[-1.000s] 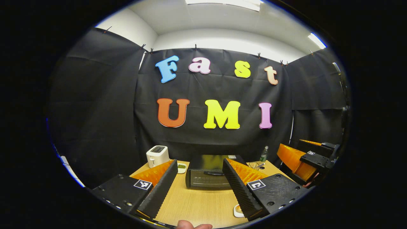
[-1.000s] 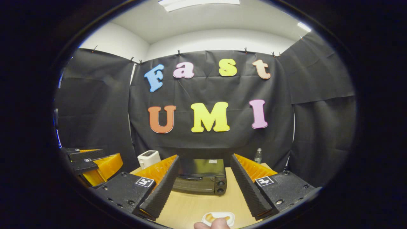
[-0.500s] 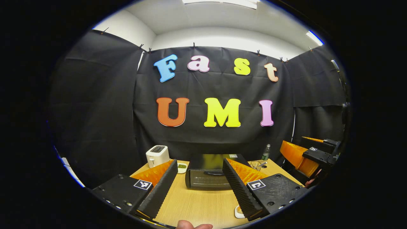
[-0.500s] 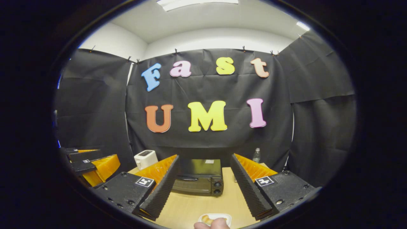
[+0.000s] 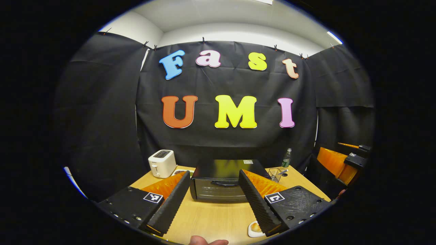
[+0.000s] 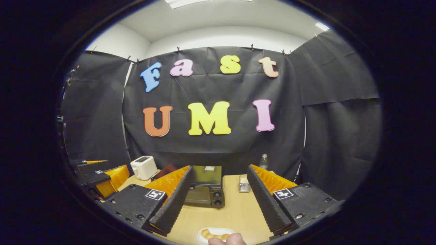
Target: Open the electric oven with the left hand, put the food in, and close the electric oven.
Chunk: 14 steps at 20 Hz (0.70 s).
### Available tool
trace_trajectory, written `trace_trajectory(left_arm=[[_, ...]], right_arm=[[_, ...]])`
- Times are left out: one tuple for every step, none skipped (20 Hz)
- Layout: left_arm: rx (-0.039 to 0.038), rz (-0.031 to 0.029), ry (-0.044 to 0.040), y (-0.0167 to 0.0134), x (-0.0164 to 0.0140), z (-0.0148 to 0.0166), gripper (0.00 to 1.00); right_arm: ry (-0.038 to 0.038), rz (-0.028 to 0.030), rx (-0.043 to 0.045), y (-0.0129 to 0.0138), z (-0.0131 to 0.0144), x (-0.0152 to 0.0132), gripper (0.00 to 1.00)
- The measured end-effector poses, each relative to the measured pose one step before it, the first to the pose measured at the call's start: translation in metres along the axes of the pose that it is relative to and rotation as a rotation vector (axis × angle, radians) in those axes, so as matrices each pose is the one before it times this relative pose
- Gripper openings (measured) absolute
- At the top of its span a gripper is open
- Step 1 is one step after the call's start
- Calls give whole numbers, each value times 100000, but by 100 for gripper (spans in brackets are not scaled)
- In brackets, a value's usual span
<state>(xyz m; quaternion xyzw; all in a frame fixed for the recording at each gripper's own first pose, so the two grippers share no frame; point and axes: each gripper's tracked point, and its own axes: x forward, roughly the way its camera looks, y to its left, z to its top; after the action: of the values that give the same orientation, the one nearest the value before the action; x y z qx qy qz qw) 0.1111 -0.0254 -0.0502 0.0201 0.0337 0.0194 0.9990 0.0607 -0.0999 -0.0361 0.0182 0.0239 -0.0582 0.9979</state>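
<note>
A black electric oven (image 5: 218, 182) stands on the wooden table (image 5: 214, 217) with its door closed and its handle (image 5: 223, 184) across the front. My left gripper (image 5: 214, 175) is open, held short of the oven, with the oven door between its fingers in the left gripper view. A white plate of food (image 6: 214, 234) lies at the table's front edge, just below my open right gripper (image 6: 219, 169). That plate (image 5: 254, 228) is partly hidden behind a finger in the left gripper view. The oven (image 6: 204, 190) sits left of centre in the right gripper view.
A white toaster (image 5: 161, 163) stands left of the oven. A bottle (image 5: 287, 158) and a small wire basket (image 5: 275, 174) are to its right. A thumb (image 6: 227, 240) shows at the bottom edge. The other gripper (image 5: 344, 163) hangs off the table's right side.
Both grippers have moved forward and tipped down a little. The oven looks nearer in the left gripper view and has slid left in the right gripper view. Both stay open.
</note>
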Motion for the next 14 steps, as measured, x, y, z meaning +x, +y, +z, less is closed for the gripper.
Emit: trace_trajectory(left_arm=[[-376,-812,1307,-649,1325,-702,93],[-245,-844,1409,-428,1448,-803,93],[470,-599,1703,-538,1635,-907,93],[1152,-215,1703,-300,1705,-935,93],[1024,-125,2913,-213,1700,-1003,93],[1006,-87,2099,-272,1610,-858,93],[447,-181,1214,-175,1588,-456,93],[134,8,822,-101,1486,-329,94],[291,-71,903,-102,1474,-236,93],[673,307,1112,-78,1378,-349,93],[855,233,1159,-108,1352,-439,93],[602,-192,1933,-274,1187,-525,93],[322,-108,1809,-247,1064,-717,93],[-127,133,1778,-63,893,-520,94]], right_arm=[[981,-1740,-384,-1118,-616,229,98],[1048,-1716,9,-1116,-474,332,98],[1349,-1642,477,-998,-538,384,100],[1571,-1264,753,-957,-590,402,100],[1751,-1168,545,-957,-702,548,100],[1483,-916,201,-818,-412,469,100],[1057,-776,-32,-816,-293,590,98],[659,-617,-251,-657,-106,537,98],[693,-406,-327,-615,-239,495,98],[526,-152,-401,-514,-120,566,98],[582,-32,-416,-441,-241,502,99],[742,165,-292,-337,-217,492,99],[837,308,-84,-215,-367,464,99],[732,299,53,-197,-234,439,98]])
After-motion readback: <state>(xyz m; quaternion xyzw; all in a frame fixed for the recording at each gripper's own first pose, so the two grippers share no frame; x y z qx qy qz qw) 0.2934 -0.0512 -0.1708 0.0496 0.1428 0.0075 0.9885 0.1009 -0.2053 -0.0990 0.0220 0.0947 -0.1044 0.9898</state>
